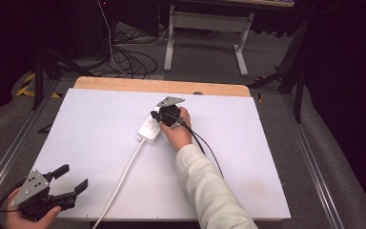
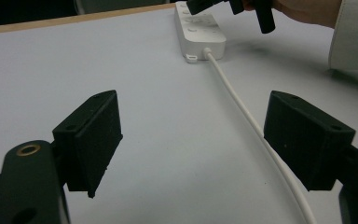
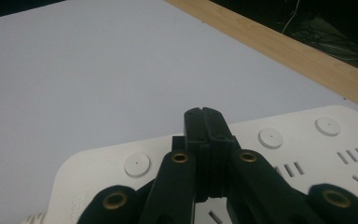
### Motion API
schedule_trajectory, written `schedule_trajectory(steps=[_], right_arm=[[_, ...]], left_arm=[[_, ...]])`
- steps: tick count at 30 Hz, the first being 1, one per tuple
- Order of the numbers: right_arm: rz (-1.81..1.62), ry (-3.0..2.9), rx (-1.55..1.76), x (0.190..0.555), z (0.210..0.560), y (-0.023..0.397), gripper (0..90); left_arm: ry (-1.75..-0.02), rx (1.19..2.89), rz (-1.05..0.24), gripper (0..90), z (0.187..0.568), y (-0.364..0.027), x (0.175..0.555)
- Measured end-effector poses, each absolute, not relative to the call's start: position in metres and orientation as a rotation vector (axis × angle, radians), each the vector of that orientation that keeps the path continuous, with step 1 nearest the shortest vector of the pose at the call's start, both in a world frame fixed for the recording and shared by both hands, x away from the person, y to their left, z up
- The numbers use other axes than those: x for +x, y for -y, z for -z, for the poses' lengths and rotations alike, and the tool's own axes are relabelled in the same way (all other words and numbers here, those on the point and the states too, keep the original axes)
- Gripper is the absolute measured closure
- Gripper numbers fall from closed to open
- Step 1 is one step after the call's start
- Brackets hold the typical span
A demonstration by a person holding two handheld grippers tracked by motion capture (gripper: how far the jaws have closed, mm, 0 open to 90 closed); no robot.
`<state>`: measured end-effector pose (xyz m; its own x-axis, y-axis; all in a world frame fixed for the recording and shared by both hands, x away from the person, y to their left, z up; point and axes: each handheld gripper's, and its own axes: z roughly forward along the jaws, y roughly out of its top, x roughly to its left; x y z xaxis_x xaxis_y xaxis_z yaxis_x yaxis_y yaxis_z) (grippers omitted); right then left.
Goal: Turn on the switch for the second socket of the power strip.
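In the middle of the high view the right gripper (image 1: 161,117) has its jaws pressed together, empty, just over the white power strip (image 1: 148,130) on the table (image 1: 90,124). At lower left, the left gripper (image 1: 71,180) is wide apart, holding nothing

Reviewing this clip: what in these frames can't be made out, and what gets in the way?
- Power strip: in the high view, the right gripper and hand cover its far end; its switch states are too small to read.
- Right gripper view: shut jaws hide the sockets behind them; the moulded lettering is cut off by the bottom edge.
- White cable: runs off the table's near edge, so where it ends is hidden.
- Left gripper, open: its view cuts off the strip's far end.
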<state>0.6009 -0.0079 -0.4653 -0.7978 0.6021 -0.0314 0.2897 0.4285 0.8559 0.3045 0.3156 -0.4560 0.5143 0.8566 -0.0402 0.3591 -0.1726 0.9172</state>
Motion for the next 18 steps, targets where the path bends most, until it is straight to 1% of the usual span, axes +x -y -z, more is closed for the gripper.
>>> schedule_trajectory(steps=[18], right_arm=[[-1.277, -2.365, 0.761, 0.6022, 0.4732, 0.0046, 90.0]], left_arm=[[-1.027, 1.753, -0.616, 19.5, 0.4565, -0.3175, 0.3036]])
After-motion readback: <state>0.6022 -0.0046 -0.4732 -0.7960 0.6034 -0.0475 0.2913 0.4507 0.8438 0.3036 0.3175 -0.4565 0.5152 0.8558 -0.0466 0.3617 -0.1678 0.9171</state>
